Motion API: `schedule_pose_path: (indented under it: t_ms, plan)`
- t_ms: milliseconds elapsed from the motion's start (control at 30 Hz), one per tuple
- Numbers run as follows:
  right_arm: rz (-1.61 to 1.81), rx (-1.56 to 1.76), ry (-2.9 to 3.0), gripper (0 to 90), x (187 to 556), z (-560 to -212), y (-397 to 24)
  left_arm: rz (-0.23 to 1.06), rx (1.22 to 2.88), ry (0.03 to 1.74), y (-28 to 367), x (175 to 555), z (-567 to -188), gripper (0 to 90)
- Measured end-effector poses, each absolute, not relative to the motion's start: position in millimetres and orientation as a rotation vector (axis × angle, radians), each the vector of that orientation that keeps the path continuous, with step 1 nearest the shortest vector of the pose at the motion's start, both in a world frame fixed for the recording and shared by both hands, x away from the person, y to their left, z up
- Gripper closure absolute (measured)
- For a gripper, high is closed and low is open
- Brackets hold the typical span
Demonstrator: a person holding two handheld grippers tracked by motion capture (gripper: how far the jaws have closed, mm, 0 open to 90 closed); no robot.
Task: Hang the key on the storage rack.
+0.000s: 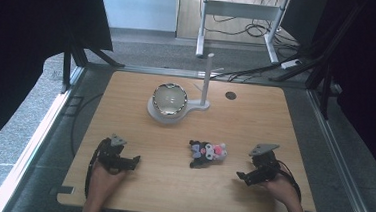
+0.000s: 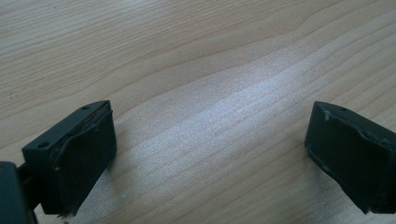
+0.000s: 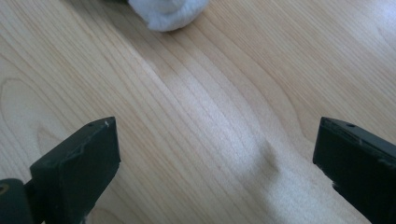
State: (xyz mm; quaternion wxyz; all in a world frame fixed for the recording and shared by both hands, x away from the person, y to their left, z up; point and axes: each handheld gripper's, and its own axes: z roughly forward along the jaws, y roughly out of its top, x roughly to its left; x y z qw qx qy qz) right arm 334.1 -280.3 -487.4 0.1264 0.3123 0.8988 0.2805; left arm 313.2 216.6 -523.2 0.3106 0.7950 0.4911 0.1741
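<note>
A small plush toy (image 1: 208, 153), black, white and pink, lies on the wooden table (image 1: 255, 120) between the two hands. Its white edge (image 3: 167, 13) shows at the top of the right gripper view. My left gripper (image 1: 134, 162) rests low at the front left, held by a hand, jaws wide apart over bare wood (image 2: 210, 140). My right gripper (image 1: 242, 177) sits at the front right, also open with nothing between its fingers (image 3: 74, 172), pointing toward the toy. A shiny bowl (image 1: 169, 98) sits on a white base farther back.
A thin white upright post (image 1: 207, 80) rises from the white base beside the bowl. A dark round hole (image 1: 231, 95) marks the table near its far edge. Cables and a desk frame (image 1: 242, 12) lie on the floor beyond.
</note>
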Motion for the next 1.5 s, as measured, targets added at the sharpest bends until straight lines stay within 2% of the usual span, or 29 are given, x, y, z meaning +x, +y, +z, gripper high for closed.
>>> schedule_pose_path:
  t_ms: [1500]
  plan:
    - [0.633, 0.652, 2.812, 3.5, 382.7, -470.2, -222.8, 0.459, 2.1, 1.296, 216.7, 313.2, -523.2, 2.2]
